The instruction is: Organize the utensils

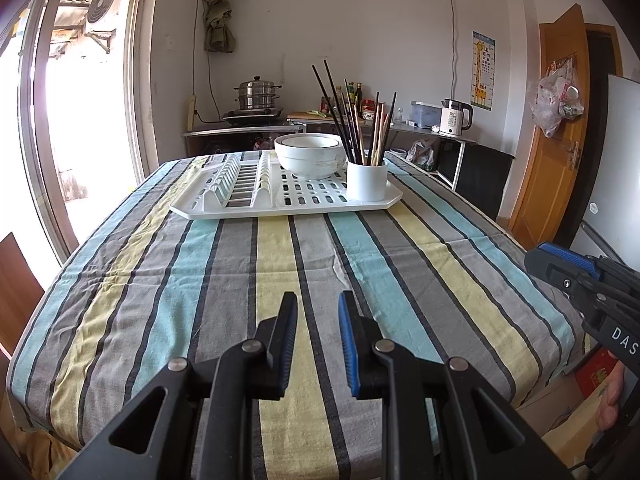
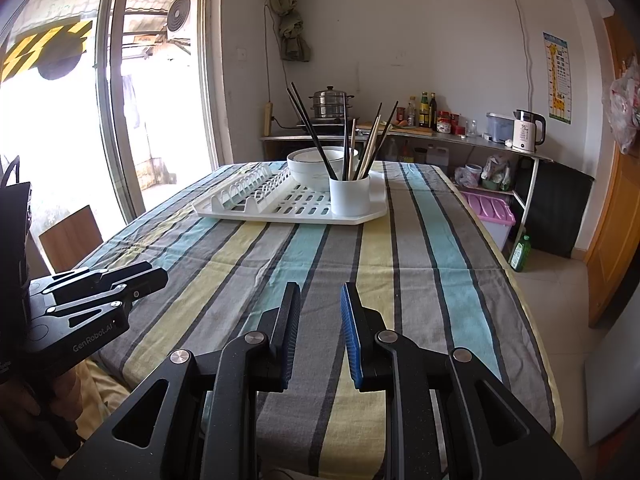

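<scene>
Already standing on end in a white cylindrical plastic holder (image 1: 367, 181): a bundle of black and pale wooden chopsticks (image 1: 362, 128), fanned out and leaning against its rim. Set at the right front corner of a white perforated plastic drying rack (image 1: 280, 196), probably so drips fall through the slots. Just behind the holder on the same rack, stacked white ceramic bowls with a dark rim line (image 1: 310, 154); to the holder's left, the rack's ribbed plate slots, with no plates in them as far as can be seen. No loose utensils visible on the striped grey, blue and yellow tablecloth (image 1: 240, 280) in front of the holder.

Well short of the holder, over the near part of the cloth: left gripper (image 1: 318, 340) and right gripper (image 2: 320, 336), both released, a plain gap between the pads, nothing between them. Held level and side by side, pointed toward the holder, likely to keep it in sight.

Fits either chopsticks awaiting sorting by colour, or a tidied set with both tools pulled clear. Cannot tell which.
</scene>
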`<state>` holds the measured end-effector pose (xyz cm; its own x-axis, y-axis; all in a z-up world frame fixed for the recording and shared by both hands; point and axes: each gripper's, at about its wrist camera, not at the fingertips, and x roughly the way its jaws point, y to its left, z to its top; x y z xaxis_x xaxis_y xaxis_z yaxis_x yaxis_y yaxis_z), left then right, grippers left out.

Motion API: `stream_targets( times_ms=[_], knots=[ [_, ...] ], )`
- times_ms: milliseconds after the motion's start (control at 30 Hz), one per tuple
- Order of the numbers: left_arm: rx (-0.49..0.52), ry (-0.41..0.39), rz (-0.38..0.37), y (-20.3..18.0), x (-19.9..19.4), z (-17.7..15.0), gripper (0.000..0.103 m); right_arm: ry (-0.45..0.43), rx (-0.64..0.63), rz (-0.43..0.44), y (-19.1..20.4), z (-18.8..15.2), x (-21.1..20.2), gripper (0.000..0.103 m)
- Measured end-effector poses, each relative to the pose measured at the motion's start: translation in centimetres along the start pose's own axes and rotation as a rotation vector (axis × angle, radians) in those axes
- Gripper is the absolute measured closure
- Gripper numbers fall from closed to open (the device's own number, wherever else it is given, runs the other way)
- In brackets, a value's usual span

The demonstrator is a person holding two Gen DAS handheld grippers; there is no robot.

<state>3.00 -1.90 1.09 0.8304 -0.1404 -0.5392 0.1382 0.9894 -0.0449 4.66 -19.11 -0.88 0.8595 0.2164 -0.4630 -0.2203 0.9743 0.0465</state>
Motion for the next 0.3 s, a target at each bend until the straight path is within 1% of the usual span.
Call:
stream_targets(
  times_ms=[300],
  knots=[
    [-0.011,-0.002,-0.005,0.07,0.01,-0.09,0.081,-0.001,-0.001,-0.003,-0.02,0.05,-0.05,0.081]
  ],
)
